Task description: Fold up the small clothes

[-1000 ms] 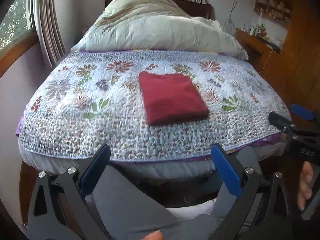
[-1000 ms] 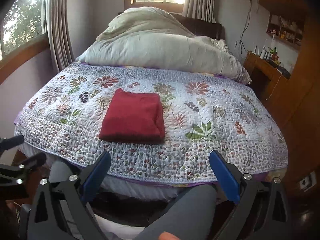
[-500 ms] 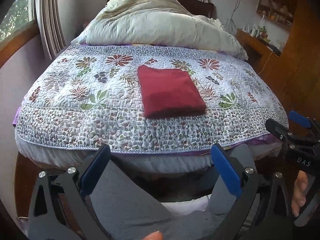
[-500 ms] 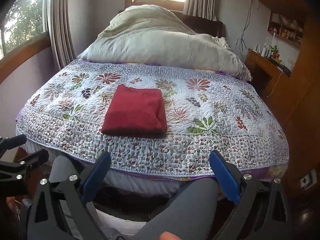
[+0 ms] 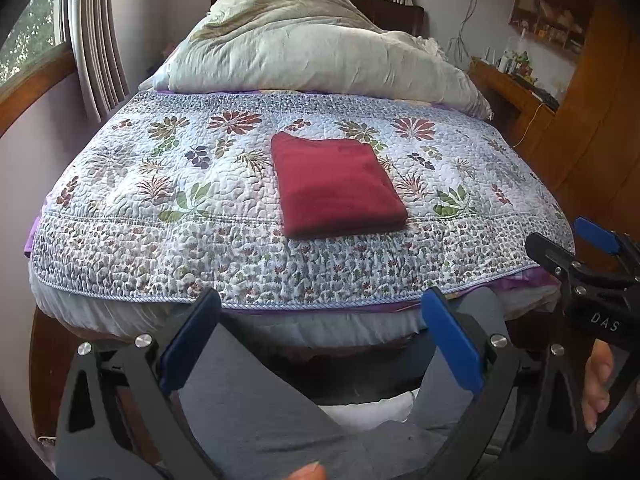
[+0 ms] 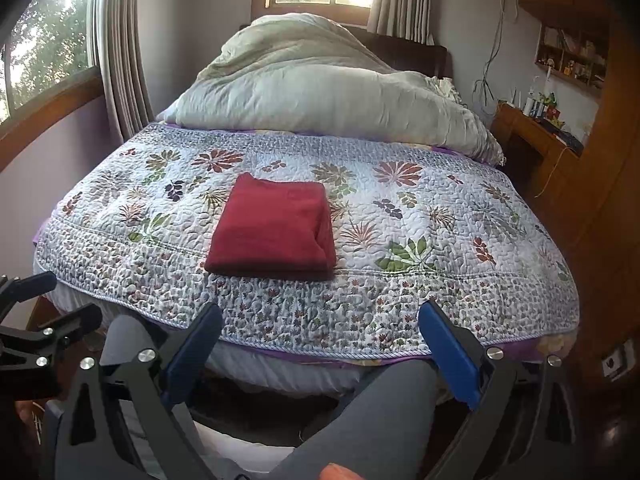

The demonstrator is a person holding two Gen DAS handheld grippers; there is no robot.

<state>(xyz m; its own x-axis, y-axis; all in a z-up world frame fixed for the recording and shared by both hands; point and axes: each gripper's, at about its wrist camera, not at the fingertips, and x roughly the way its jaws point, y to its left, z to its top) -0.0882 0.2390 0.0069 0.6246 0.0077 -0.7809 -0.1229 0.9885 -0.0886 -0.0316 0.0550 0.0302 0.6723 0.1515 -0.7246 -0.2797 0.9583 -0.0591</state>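
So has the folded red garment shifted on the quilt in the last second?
No. The red garment lies on the same flower patches of the quilt, near its front border; only the cameras pulled back.

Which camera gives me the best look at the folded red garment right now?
Right wrist: the folded red garment shows its top plus layered right-hand edge. Left wrist shows it whole and centred too, but mostly its flat top.

Left hand-held gripper (image 5: pixel 320 344) jaws wide apart, empty. Right hand-held gripper (image 6: pixel 320 348) likewise spread, empty. Both held low, level, side by side.
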